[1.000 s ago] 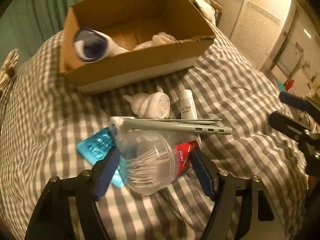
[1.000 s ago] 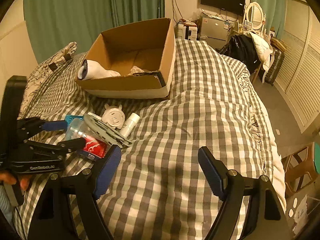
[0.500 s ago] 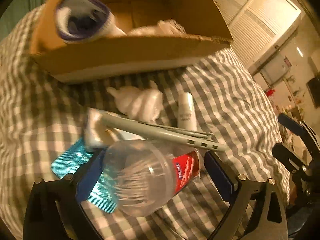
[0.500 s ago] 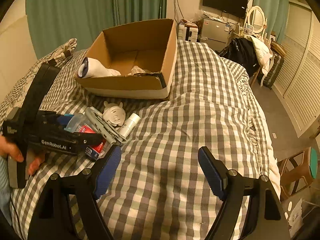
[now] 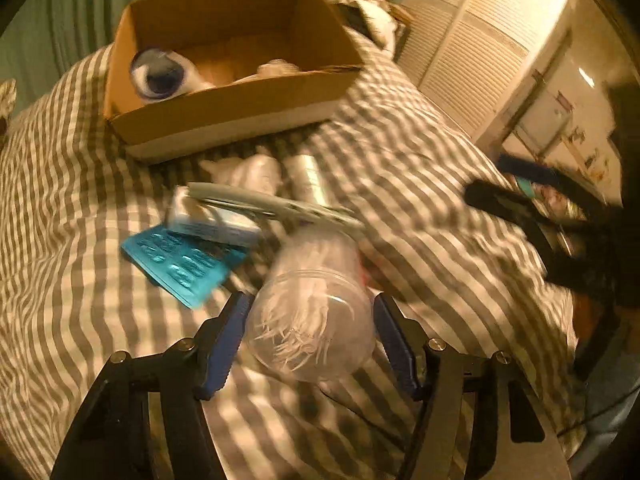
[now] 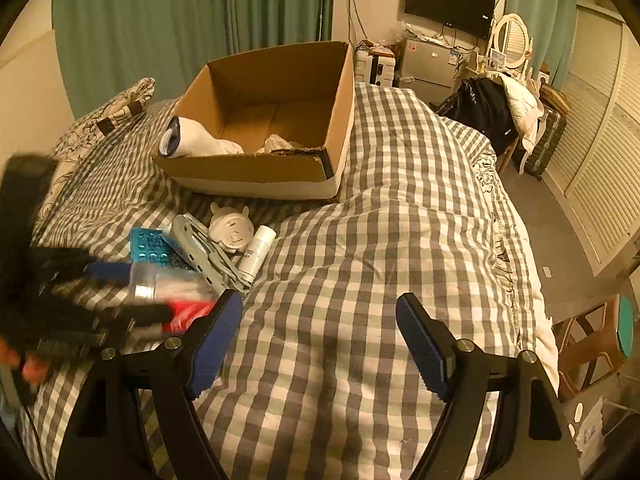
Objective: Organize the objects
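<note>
change: your left hand-held gripper (image 5: 310,344), wider half a second ago, is closing around the clear jar (image 5: 314,312).
right hand-held gripper (image 6: 320,344): apart, empty.
count ahead: one cardboard box (image 5: 224,120), one blister pack (image 5: 182,262).

Both hand-held gripper (image 6: 319,344) frames black w/ blue ribbed pads, silver screws.

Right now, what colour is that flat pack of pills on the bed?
Shiny teal-blue. The pill pack shows best in the left wrist view.

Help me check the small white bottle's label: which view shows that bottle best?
The right wrist view: the small white bottle lies sharp and unobstructed beside the white mask. In the left wrist view it is motion-blurred.
</note>
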Demonstrator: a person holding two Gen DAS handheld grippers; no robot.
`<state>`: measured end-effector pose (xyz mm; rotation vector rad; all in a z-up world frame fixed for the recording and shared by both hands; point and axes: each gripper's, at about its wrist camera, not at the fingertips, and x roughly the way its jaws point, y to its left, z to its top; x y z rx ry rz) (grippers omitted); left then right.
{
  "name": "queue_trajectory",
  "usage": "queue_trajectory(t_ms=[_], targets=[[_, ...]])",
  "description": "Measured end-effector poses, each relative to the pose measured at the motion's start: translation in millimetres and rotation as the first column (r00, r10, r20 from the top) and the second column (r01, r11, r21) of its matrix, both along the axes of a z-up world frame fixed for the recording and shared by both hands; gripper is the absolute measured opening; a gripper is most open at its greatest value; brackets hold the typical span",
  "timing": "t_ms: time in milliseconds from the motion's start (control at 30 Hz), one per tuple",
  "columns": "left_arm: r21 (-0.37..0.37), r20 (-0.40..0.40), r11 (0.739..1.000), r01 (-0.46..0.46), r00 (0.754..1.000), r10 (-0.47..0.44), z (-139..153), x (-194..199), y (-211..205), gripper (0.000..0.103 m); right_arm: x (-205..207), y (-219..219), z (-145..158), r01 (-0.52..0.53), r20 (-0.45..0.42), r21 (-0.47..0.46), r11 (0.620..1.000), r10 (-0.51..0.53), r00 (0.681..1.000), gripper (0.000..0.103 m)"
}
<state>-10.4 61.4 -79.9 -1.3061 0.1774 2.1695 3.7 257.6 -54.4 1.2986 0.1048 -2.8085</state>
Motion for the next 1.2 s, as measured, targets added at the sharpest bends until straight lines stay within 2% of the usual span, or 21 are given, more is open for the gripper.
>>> queue_trajectory(t_ms=[100,233,367,533,633,667,733,800,900,1033,1200], targets=[[-0.099,-0.066,0.994,-0.042,0.997,0.036,-9,-1,18,0.068,2,-2,4,0.002,-0.006,-0.003,1.0,-0.002,1.0,0.079],[-0.094,-0.05,0.993,-0.075,0.996,0.07,-18,-16,21,0.065,4,-7,5,-0.005,-0.007,0.004,1.0,0.005,1.0,0.079],[-0.089,-0.111,0.989,-0.117,0.988,0.106,-4,-6,12,0.065,7,-9,6,-0.008,-0.007,0.017,1.0,0.008,1.0,0.079],[0.02,-0.211,0.973,-0.23,0.95,0.229,45,23,-33,0.065,6,-15,12,-0.032,-0.023,0.037,0.999,0.033,0.999,0.079],[0.015,-0.268,0.948,-0.319,0.912,0.311,64,26,-63,0.065,-1,-29,14,-0.08,-0.03,0.061,0.995,0.082,0.996,0.079],[0.002,-0.291,0.932,-0.361,0.892,0.346,68,24,-73,0.065,-4,-33,14,-0.095,-0.031,0.069,0.993,0.097,0.995,0.079],[-0.009,-0.312,0.913,-0.407,0.869,0.384,70,18,-86,0.065,-12,-49,9,-0.144,-0.023,0.083,0.986,0.146,0.989,0.079],[-0.016,-0.316,0.895,-0.446,0.852,0.419,68,12,-98,0.065,-21,-64,-1,-0.178,0.014,0.084,0.98,0.178,0.984,0.079],[-0.035,-0.315,0.881,-0.472,0.842,0.438,55,2,-106,0.065,-37,-90,-25,-0.242,0.086,0.046,0.969,0.238,0.968,0.079],[-0.021,-0.291,0.882,-0.472,0.847,0.446,42,-9,-111,0.065,-57,-116,-60,-0.281,0.192,0.052,0.958,0.267,0.944,0.079],[-0.007,-0.27,0.885,-0.466,0.853,0.447,35,-14,-115,0.065,-78,-127,-87,-0.28,0.285,0.025,0.96,0.262,0.922,0.079]])
